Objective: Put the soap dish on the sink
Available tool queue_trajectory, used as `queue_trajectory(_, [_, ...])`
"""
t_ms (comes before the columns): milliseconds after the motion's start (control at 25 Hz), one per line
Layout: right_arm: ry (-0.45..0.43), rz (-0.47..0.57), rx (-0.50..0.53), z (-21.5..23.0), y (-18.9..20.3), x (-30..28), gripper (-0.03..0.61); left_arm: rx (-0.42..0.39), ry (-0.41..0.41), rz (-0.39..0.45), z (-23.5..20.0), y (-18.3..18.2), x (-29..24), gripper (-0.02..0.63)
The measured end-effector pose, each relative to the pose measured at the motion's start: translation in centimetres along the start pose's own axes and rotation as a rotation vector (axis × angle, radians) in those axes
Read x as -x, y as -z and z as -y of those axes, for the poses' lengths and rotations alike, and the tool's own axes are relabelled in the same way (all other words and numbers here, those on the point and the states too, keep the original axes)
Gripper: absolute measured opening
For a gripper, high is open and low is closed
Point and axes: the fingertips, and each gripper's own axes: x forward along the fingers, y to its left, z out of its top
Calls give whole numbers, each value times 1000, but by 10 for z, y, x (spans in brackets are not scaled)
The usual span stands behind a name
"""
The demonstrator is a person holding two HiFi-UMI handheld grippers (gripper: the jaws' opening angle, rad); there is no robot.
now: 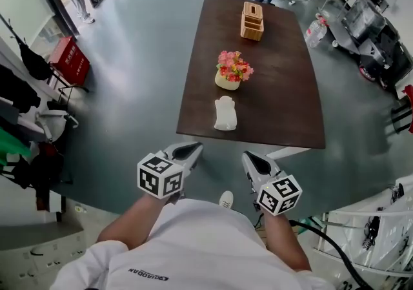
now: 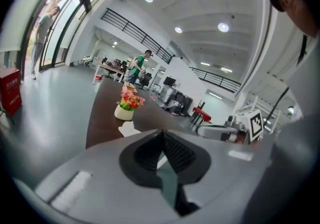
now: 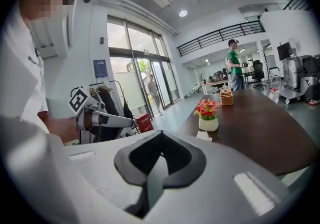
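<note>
A small white object (image 1: 225,114), possibly the soap dish, lies near the front edge of a dark brown table (image 1: 284,88); it also shows in the left gripper view (image 2: 129,128) and the right gripper view (image 3: 203,135). No sink is in view. My left gripper (image 1: 191,148) and right gripper (image 1: 253,158) hover side by side in front of my chest, short of the table's near edge and apart from the white object. Both are shut with nothing between the jaws, as the left gripper (image 2: 161,133) and the right gripper (image 3: 161,134) show in their own views.
A pot of pink flowers (image 1: 231,71) stands just behind the white object, and a wooden box (image 1: 252,20) sits at the table's far end. A red case (image 1: 70,59) and hanging clothes are at the left, carts and machines at the right. People stand at the far end.
</note>
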Motion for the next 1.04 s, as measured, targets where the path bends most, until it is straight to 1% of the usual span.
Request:
queue_trajectory(320, [-21, -21, 14, -2, 6, 0, 0, -2, -9, -3, 5, 3, -2, 3])
queue_trajectory(680, [-18, -7, 7, 1, 7, 1, 0, -31, -10, -29, 9, 5, -2, 3])
queue_trajectory(1040, [-16, -3, 14, -2, 5, 2, 0, -35, -13, -21, 11, 4, 1, 3])
